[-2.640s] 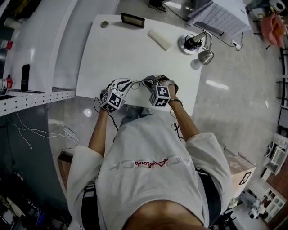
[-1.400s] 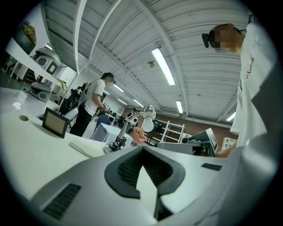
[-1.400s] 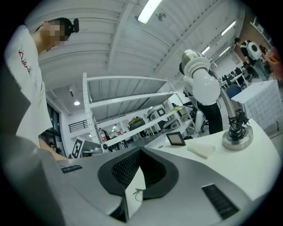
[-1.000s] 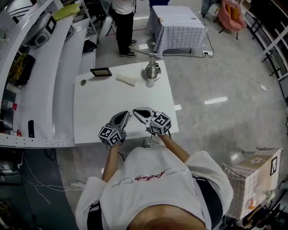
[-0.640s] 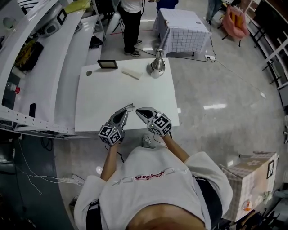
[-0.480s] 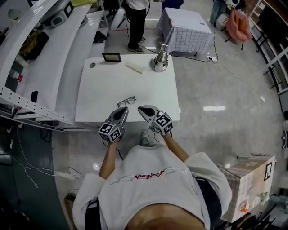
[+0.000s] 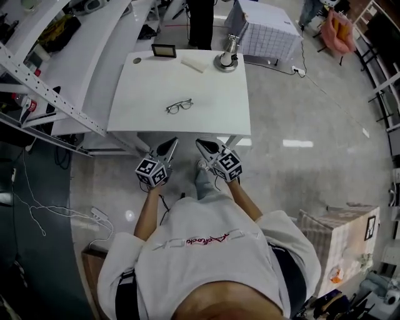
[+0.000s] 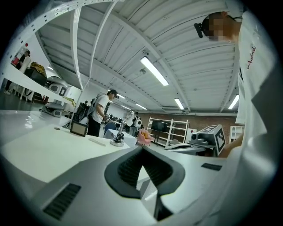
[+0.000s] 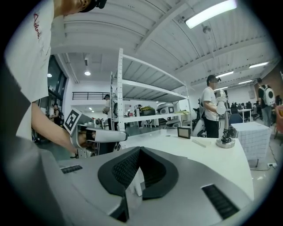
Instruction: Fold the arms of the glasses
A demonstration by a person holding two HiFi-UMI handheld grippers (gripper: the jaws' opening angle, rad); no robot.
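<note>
The glasses (image 7: 179,106), thin and dark-framed, lie alone on the white table (image 7: 144,119), left of its middle; they are too small to tell how the arms sit. Both grippers hang in the air short of the table's near edge, above the floor. My left gripper (image 7: 173,141) is shut, its tips meeting with nothing between them in the left gripper view (image 8: 142,148). Beside it, my right gripper (image 7: 200,143) is likewise shut and empty (image 9: 139,149). Neither touches the glasses.
At the table's far edge stand a metal lamp base (image 7: 226,59), a white block (image 7: 192,64) and a small black frame (image 7: 163,50). White shelving (image 7: 56,81) runs along the left. A checked-cloth table (image 7: 269,34) and a person (image 7: 201,19) are beyond.
Both grippers have drawn back off the table toward the person, who has stepped away from it. The glasses came out from under the grippers and stay on the table.
</note>
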